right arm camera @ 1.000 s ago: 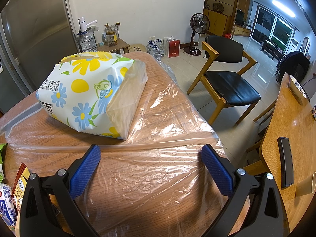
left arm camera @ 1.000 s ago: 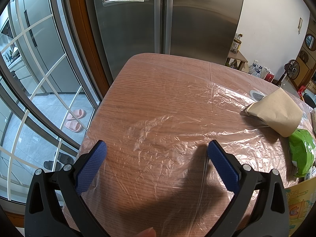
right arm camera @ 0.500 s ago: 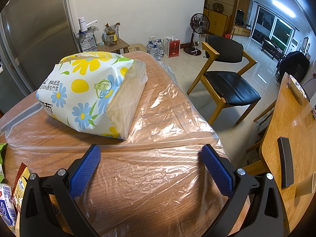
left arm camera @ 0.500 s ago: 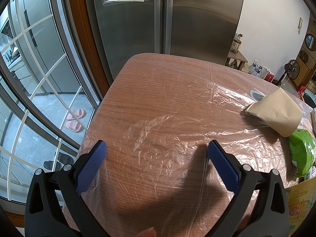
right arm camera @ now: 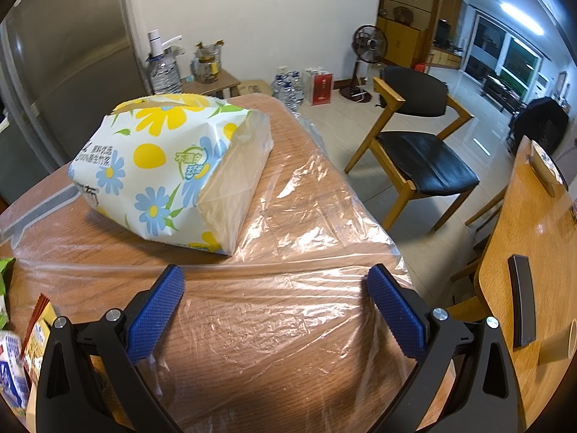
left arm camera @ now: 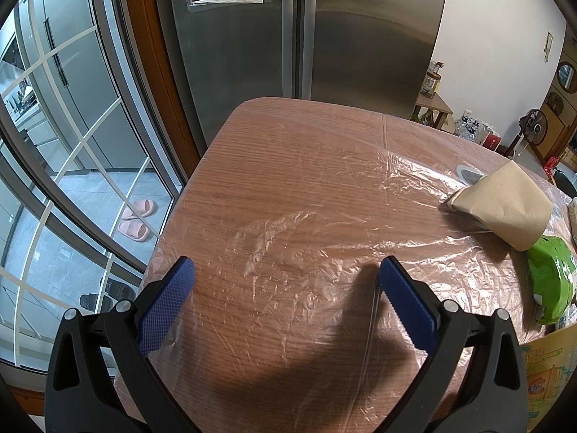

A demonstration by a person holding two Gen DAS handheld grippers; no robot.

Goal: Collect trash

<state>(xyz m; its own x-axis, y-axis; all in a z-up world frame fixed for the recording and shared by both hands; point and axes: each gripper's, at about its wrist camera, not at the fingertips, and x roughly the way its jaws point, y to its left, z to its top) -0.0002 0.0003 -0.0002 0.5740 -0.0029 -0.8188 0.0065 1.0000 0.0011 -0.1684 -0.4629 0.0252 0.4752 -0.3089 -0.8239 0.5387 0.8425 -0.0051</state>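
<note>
Ahead of the right gripper (right arm camera: 274, 278), the tissue pack (right arm camera: 162, 169).

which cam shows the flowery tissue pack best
The right wrist view: the flowery tissue pack lies whole on the plastic-covered table, print and open end visible. The left wrist view shows only its plain tan end at the right.

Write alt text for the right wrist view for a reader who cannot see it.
The open right claw hovers empty over a wooden table covered in clear plastic film. Just ahead lies a flower-printed tissue pack, with snack wrappers at the left edge. A black-seated wooden chair stands on the tiled floor beyond.
</note>
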